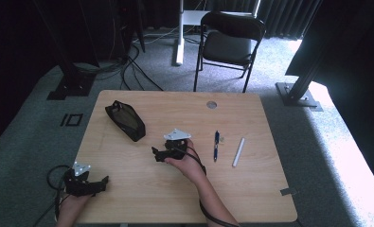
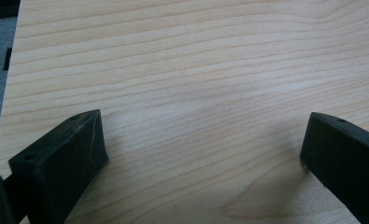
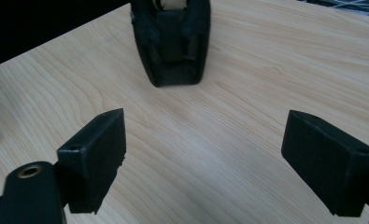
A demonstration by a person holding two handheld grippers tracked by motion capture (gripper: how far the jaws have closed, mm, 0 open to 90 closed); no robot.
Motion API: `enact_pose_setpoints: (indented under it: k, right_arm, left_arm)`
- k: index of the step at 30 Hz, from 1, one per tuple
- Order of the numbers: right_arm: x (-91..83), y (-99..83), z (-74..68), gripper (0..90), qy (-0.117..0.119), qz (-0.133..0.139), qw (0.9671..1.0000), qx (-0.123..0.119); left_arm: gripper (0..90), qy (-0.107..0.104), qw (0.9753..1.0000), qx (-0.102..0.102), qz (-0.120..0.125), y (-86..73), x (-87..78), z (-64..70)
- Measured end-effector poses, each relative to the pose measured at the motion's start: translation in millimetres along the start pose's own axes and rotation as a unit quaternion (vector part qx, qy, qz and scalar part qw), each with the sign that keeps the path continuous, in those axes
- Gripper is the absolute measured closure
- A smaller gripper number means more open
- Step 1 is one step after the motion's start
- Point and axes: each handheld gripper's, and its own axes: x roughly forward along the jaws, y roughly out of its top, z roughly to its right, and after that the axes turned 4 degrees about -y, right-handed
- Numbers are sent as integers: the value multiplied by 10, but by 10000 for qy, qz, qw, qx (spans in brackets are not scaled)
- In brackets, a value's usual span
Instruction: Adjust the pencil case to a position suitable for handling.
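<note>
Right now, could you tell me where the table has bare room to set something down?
Bare wood spans the near edge between the left gripper and right gripper. It is crowded around the black pouch, pen and white stick.

the black pouch is cut off by the right gripper view's top edge.

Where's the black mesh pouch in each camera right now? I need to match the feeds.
High view: black mesh pouch lies upper left on the light wooden table, ahead-left of the right gripper.
Left gripper view: not in it.
Right gripper view: top centre, beyond the open jaws.
Shared landmark: the wooden tabletop grain.
</note>
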Motion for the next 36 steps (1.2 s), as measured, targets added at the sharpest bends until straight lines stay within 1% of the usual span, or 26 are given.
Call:
enact_pose_setpoints:
  k: [5, 7, 11, 20, 24, 25, 28, 30, 31, 33, 36]
  right_arm:
    - [61, 37, -61, 138, 46, -6, 10000, -26]
    - [111, 62, -99, 138, 98, -27, 9999, -46]
    - [183, 90, -150, 138, 112, -23, 9999, -81]
    - [346, 114, -233, 138, 177, -79, 9998, -7]
    - [398, 139, -255, 139, 172, -77, 9998, -58]
    - [450, 176, -272, 139, 84, -87, 9998, -165]
    - [505, 218, -287, 143, 114, -62, 9998, -128]
    - [523, 227, -290, 143, 95, -57, 9998, -144]
    - [551, 240, -294, 143, 129, -64, 9998, -135]
    - [578, 256, -292, 160, 111, -72, 9998, -117]
    - [614, 280, -295, 161, 93, -70, 9999, -68]
  left_arm:
    - [5, -2, 10000, -2, -1, 0, 0, 0]
    - [5, 0, 10000, -1, 2, 0, 0, 0]
    - [5, 1, 10000, 0, 0, 0, 0, 0]
    - [5, 0, 10000, -3, 2, 0, 0, 1]
    - [5, 0, 10000, -1, 1, 0, 0, 0]
    - [5, 0, 10000, -2, 2, 0, 0, 0]
    - [5, 0, 10000, -1, 0, 0, 0, 0]
    - [5, 0, 10000, 0, 0, 0, 0, 0]
    - [5, 0, 10000, 0, 1, 0, 0, 0]
    - [5, -1, 10000, 0, 0, 0, 0, 0]
    - [5, 1, 10000, -4, 4, 0, 0, 0]
